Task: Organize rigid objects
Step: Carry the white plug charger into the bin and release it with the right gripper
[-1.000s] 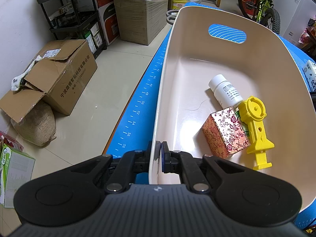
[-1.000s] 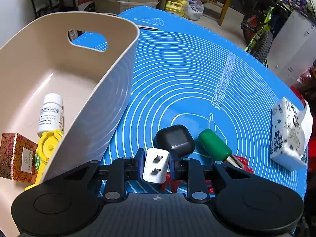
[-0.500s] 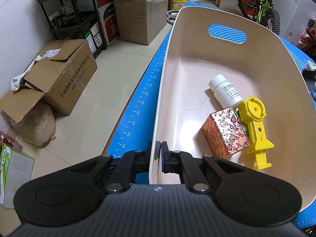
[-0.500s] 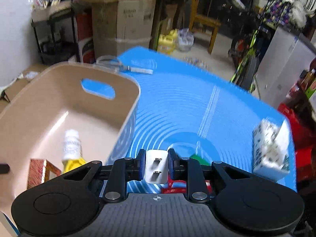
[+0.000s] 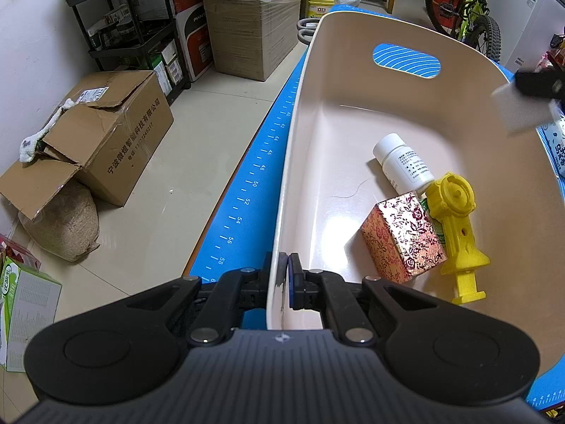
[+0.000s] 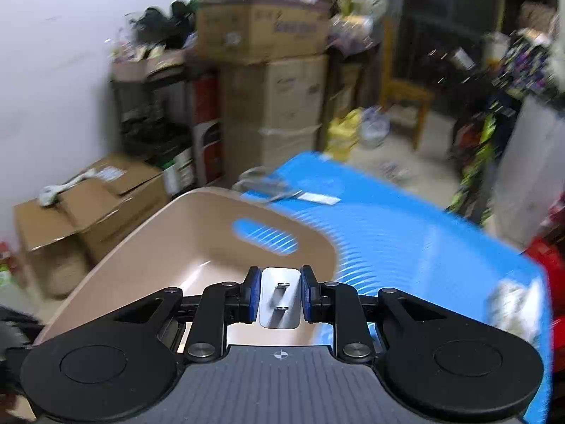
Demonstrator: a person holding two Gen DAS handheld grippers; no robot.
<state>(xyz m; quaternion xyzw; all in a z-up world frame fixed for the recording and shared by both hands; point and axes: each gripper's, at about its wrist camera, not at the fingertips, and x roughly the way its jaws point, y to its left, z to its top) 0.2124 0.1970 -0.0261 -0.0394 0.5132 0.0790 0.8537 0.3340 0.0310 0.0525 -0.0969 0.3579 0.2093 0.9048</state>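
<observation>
My left gripper [image 5: 284, 275] is shut on the near rim of the beige bin [image 5: 317, 81], which sits on the blue mat [image 5: 247, 190]. Inside the bin lie a white pill bottle [image 5: 402, 164], a red floral box [image 5: 402, 240] and a yellow plastic toy [image 5: 457, 233]. My right gripper [image 6: 279, 295] is shut on a white plug adapter [image 6: 279, 296] with its prongs facing the camera, held in the air above the bin's right rim [image 6: 212, 194]. The adapter also shows at the right edge of the left wrist view [image 5: 522, 109].
Cardboard boxes [image 5: 106, 130] and a sack [image 5: 63, 226] lie on the floor left of the table. A black shelf [image 5: 134, 35] and stacked cartons [image 5: 250, 17] stand behind. A tissue pack [image 6: 515, 304] lies on the mat's right side. A bicycle [image 5: 469, 10] is at the back right.
My right gripper has risen off the mat with the plug adapter and swung left over the bin. The left gripper has stayed clamped on the bin's rim.
</observation>
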